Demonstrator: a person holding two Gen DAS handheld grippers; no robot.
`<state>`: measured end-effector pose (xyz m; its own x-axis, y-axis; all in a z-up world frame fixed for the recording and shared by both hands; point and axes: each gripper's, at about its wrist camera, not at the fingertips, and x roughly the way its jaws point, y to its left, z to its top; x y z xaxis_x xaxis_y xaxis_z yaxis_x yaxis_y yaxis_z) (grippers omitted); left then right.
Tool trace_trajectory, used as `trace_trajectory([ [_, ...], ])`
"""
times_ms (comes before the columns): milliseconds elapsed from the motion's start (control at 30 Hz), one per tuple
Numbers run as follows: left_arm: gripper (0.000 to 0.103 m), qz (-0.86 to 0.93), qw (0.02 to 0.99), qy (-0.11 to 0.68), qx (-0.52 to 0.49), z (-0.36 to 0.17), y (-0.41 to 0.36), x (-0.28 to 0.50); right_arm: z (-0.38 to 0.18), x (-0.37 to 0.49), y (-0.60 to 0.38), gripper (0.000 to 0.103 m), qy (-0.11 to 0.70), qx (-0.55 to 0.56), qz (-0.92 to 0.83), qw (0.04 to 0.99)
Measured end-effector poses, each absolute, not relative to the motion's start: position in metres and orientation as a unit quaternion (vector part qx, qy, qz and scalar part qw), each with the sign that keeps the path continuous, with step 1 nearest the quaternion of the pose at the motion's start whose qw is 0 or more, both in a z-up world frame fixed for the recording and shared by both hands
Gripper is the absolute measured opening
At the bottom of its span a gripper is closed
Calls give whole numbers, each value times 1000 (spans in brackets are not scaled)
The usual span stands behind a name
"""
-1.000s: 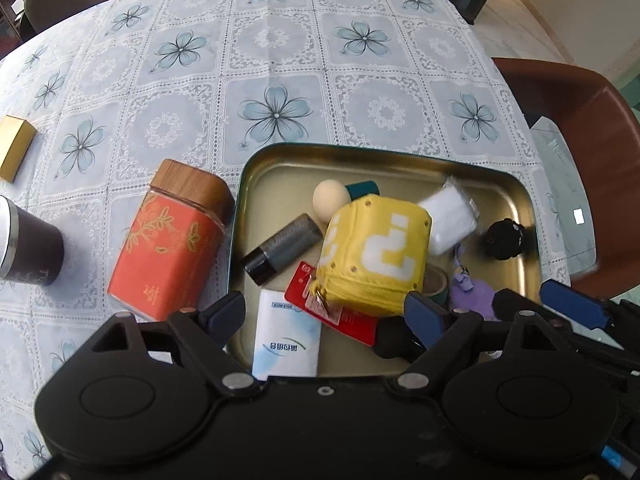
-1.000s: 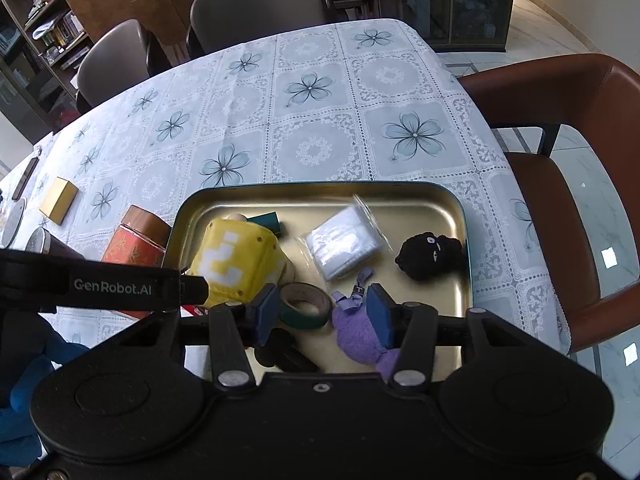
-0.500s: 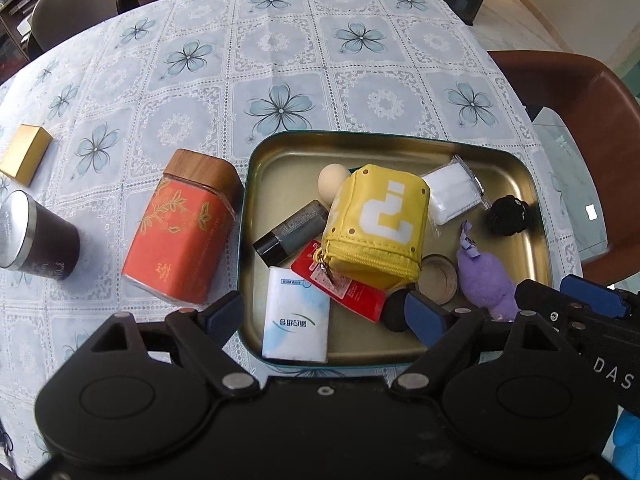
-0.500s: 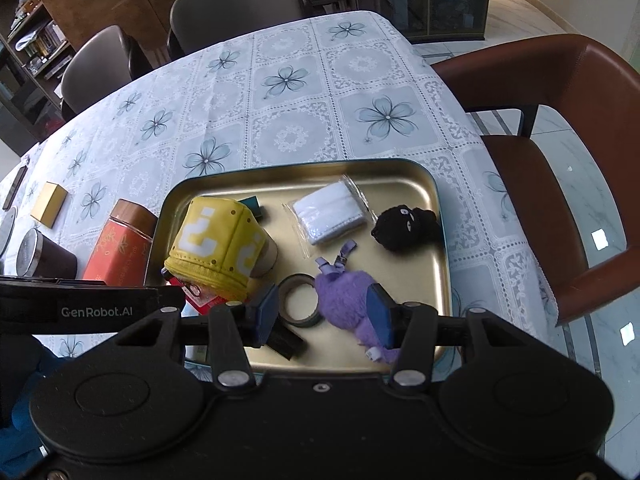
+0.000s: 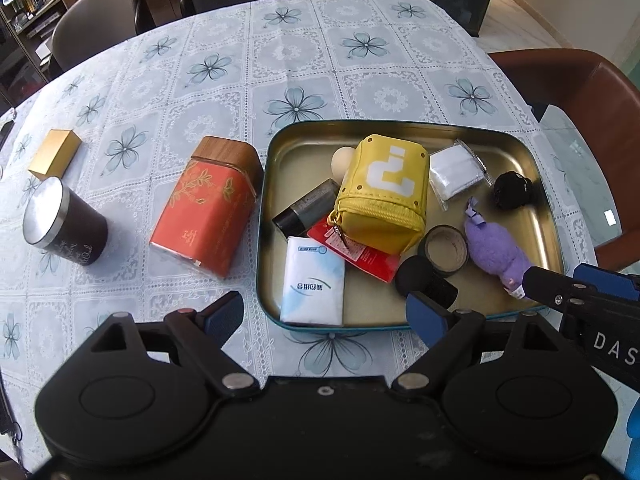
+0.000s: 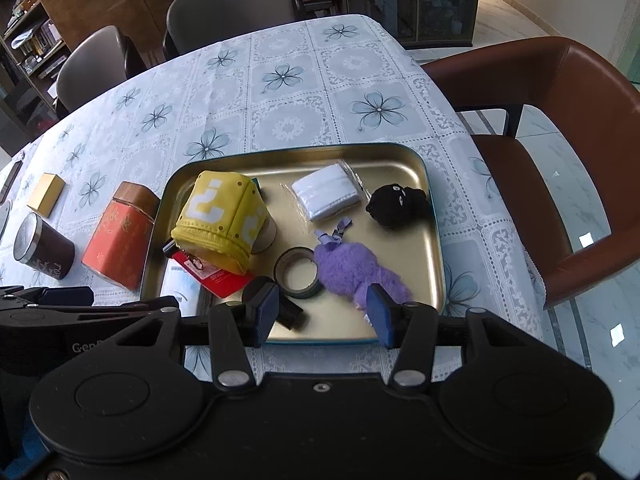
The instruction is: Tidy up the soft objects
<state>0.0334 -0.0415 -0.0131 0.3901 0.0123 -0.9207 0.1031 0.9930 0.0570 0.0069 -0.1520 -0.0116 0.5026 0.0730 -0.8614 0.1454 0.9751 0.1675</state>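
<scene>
Hovering near tray (image 5: 538, 168) | left gripper (image 5: 325, 316) jaws apart | right gripper (image 6: 323, 312) jaws apart, empty

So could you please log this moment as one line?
left tool: open, empty | right tool: open, beside purple plush | plush in tray

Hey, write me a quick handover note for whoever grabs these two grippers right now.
Left gripper: open, empty, just short of the tray's near rim.
Right gripper: open, empty, by the purple plush's near end, not gripping it.
In the tray: purple plush, black plush, yellow pouch, tissue pack, amid hard items like the tape roll.
Done: nothing moved out, it seems.
Left: all soft items; probably purple plush first.
</scene>
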Motion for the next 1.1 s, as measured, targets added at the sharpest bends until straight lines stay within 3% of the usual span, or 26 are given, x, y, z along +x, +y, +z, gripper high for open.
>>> trace_trajectory([
  [1100, 93, -14, 841, 539, 53, -5, -33, -6, -19, -24, -144, 50, 501, 127, -54, 854],
])
